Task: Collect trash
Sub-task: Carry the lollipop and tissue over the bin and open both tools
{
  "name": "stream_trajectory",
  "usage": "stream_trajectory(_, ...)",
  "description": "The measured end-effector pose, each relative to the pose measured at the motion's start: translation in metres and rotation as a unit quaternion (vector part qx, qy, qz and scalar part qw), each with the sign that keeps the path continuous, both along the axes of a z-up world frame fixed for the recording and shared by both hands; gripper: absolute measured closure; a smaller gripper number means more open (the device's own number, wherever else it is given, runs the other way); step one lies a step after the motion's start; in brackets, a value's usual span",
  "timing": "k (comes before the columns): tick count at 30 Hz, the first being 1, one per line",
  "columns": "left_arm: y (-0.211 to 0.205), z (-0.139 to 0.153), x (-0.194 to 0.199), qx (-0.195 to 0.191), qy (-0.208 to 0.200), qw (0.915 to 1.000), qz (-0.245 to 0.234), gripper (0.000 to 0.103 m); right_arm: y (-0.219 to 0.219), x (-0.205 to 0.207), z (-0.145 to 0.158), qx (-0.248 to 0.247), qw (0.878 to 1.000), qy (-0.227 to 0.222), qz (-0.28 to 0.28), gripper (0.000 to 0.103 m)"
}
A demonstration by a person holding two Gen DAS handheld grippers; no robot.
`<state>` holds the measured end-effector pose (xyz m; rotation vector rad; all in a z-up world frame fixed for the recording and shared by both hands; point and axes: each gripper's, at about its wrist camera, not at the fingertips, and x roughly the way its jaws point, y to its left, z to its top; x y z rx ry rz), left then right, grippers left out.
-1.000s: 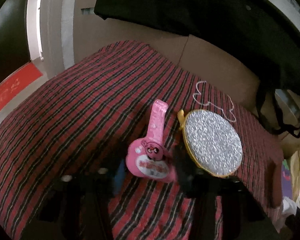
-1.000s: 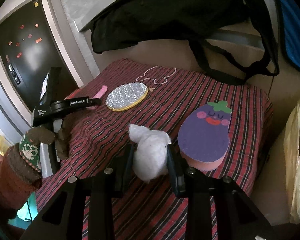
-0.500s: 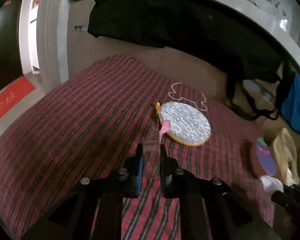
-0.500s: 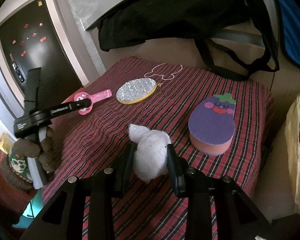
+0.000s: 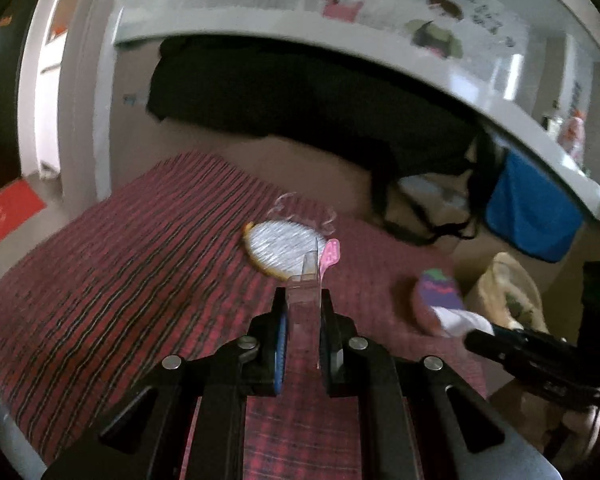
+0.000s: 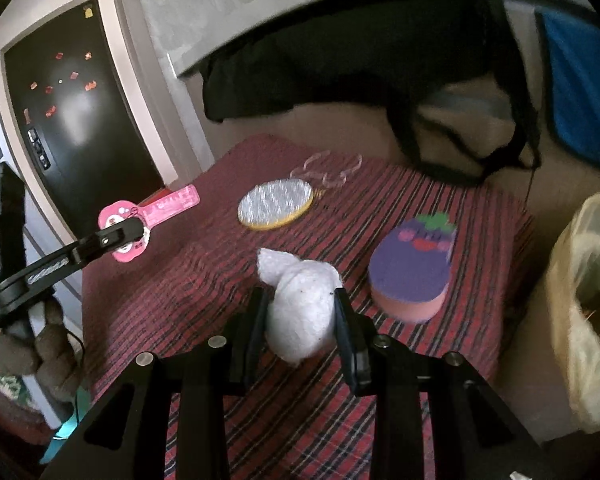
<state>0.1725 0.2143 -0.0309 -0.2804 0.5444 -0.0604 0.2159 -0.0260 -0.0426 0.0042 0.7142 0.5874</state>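
Left wrist view: left gripper (image 5: 303, 320) clenched on the pink toy package (image 5: 314, 280) — lifted above the red plaid cloth (image 5: 120, 272).
Right wrist view: right gripper (image 6: 300, 320) grasping a white crumpled tissue (image 6: 300, 304) over the cloth's near edge.
Cloth, far edge: glittery round disc (image 6: 276, 205).
Cloth, right edge: eggplant sponge (image 6: 414, 264) — beside it a yellowish plastic bag (image 6: 580, 300).
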Motion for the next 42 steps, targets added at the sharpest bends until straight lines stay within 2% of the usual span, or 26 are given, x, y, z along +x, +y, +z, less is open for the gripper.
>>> stream_trajectory(8, -0.07, 0.052, -0.017, 0.037, -0.07, 0.9966, -0.025, 0.089, -0.049, -0.007, 0.053, 0.008, 0.997, -0.069, -0.022, 0.073)
stream_trajectory(12, -0.121, 0.072, -0.008, 0.049, -0.095, 0.9924, -0.062, 0.089, -0.094, -0.005, 0.078, 0.015, 0.994, -0.098, -0.053, 0.073)
stream_trajectory(17, -0.186, 0.089, 0.009, 0.051, -0.123, 0.9861, -0.1, 0.089, -0.148, -0.005, 0.092, -0.007, 0.988, -0.123, -0.092, 0.073)
stream_trajectory(24, -0.255, 0.088, 0.027, 0.042, -0.127, 0.982, -0.133, 0.089, -0.217, -0.004, 0.089, -0.025, 0.981, -0.119, -0.151, 0.073)
stream_trajectory(30, -0.298, 0.08, 0.039, 0.045, -0.119, 0.9784, -0.163, 0.089, -0.263, -0.002, 0.084, -0.012, 0.975, -0.118, -0.187, 0.073)
stream_trajectory(35, -0.321, 0.07, 0.054, 0.041, -0.11, 0.9767, -0.18, 0.089, -0.288, 0.0, 0.074, 0.004, 0.973, -0.108, -0.205, 0.073)
stream_trajectory(42, -0.351, 0.051, 0.073, 0.051, -0.093, 0.9748, -0.196, 0.089, -0.3, 0.013, 0.062, 0.007, 0.972, -0.098, -0.215, 0.073)
